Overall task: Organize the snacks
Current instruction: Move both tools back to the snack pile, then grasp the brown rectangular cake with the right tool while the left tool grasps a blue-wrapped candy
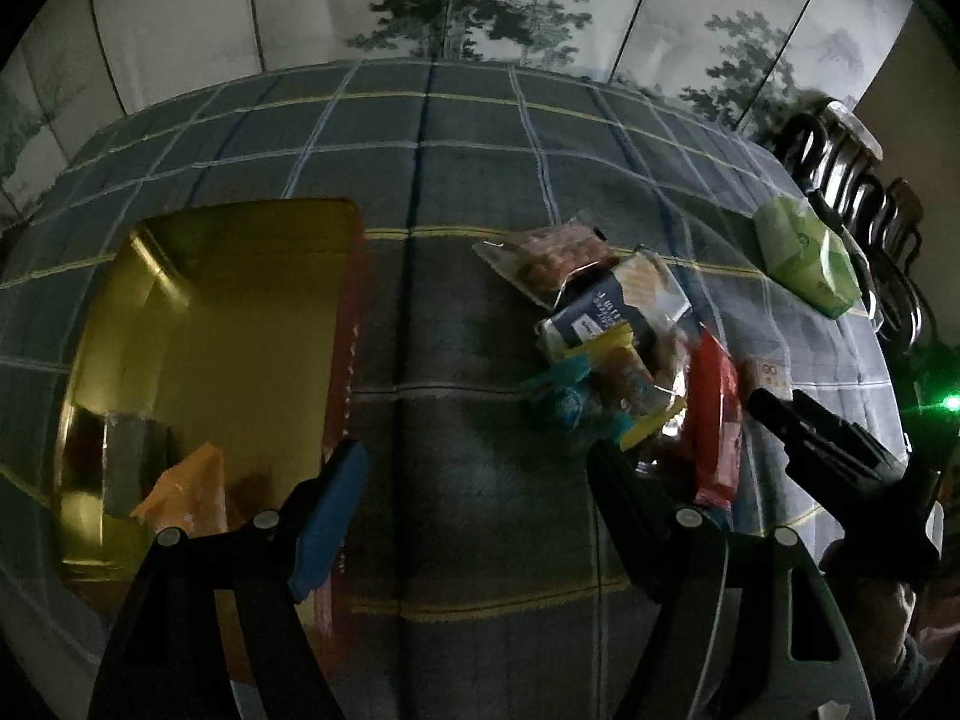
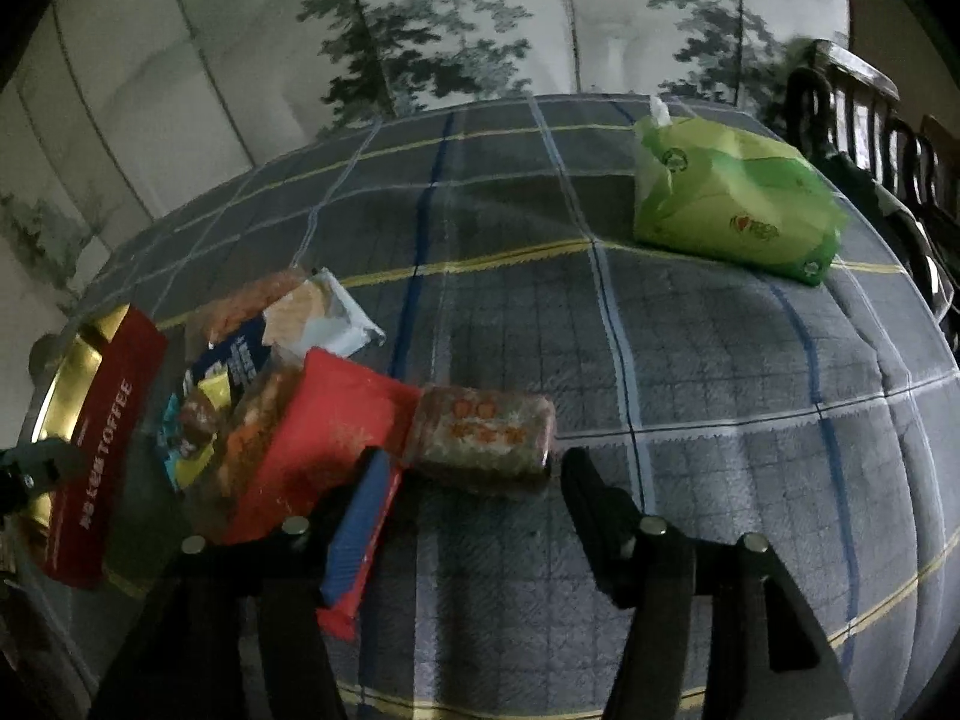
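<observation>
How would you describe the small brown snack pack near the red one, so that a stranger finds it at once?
Start at the checked tablecloth and find the heap of snacks beside the gold tin. At the heap's right end, against the red packet, lies the brown pack. It alone is a clear-wrapped, rounded block with orange characters on top.

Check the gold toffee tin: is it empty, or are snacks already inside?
Not empty. The gold toffee tin is lidless in the left wrist view, with an orange packet lying at its near end; most of its floor is bare.
</observation>
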Motion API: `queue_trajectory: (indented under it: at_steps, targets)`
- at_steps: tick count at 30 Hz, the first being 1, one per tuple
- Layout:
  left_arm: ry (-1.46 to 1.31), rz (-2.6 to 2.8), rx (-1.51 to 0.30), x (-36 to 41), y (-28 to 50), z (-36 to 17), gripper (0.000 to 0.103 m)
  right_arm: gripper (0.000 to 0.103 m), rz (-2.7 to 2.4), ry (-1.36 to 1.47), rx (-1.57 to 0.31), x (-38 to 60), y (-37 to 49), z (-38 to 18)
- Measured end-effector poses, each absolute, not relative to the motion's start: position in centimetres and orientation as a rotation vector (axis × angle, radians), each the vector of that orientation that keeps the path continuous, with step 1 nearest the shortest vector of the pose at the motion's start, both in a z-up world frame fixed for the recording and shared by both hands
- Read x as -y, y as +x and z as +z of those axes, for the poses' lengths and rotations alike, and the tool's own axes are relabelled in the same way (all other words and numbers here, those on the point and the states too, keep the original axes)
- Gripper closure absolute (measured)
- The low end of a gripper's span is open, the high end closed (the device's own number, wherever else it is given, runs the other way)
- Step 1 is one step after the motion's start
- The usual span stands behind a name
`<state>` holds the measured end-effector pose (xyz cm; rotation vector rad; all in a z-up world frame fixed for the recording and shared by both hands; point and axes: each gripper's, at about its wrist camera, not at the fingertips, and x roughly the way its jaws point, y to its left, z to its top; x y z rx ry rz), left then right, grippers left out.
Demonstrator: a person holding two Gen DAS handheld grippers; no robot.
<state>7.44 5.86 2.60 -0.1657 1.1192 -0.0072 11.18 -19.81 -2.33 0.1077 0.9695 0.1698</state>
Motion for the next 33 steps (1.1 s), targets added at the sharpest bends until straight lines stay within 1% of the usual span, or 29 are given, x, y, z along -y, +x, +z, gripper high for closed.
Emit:
queue_trajectory:
  at_steps: [3, 10, 11, 14, 20, 25, 28, 30, 33]
  targets:
    - [-0.19, -0.013, -1.13, -5.6, 7.8, 2.3, 0.031, 0.042, 0.158, 0.106, -0.987, 19.4, 11.7, -2.8]
    - [-0.19, -0.04, -1.12, -4.3, 8.4, 2.4, 0.031, 0.042, 0.143, 0.106, -0.95, 20.2, 11.9, -3.2]
    - [-0.198, -0.043, -1.121, -4.3, 8.5, 2.4, 0.031, 0.046, 0.144, 0.102, -0.948, 20.3, 11.9, -3.2]
    - [-0.227, -0.05, -1.129, -4.2, 8.8, 2.1, 0.031, 0.05, 0.16, 0.096, -0.938, 20.8, 11.9, -3.2]
    - [-0.292, -0.072, -1.163, -4.2, 9.5, 1.7, 0.033, 0.051, 0.12, 0.02, -0.907, 22.2, 11.9, -3.4]
    - [-0.401, -0.102, -1.213, -4.2, 10.6, 0.8, 0.04, 0.051, 0.107, 0.003, -0.889, 23.2, 11.8, -3.6]
    - [-0.459, -0.104, -1.238, -4.1, 11.2, 0.1, 0.049, 0.05, 0.099, -0.02, -0.893, 22.9, 11.8, -3.8]
    - [-0.466, -0.09, -1.241, -4.1, 11.5, -0.3, 0.052, 0.049, 0.102, -0.018, -0.893, 22.8, 11.9, -3.8]
    - [-0.468, -0.069, -1.242, -4.1, 11.8, -0.8, 0.052, 0.049, 0.108, -0.01, -0.893, 22.8, 12.0, -3.8]
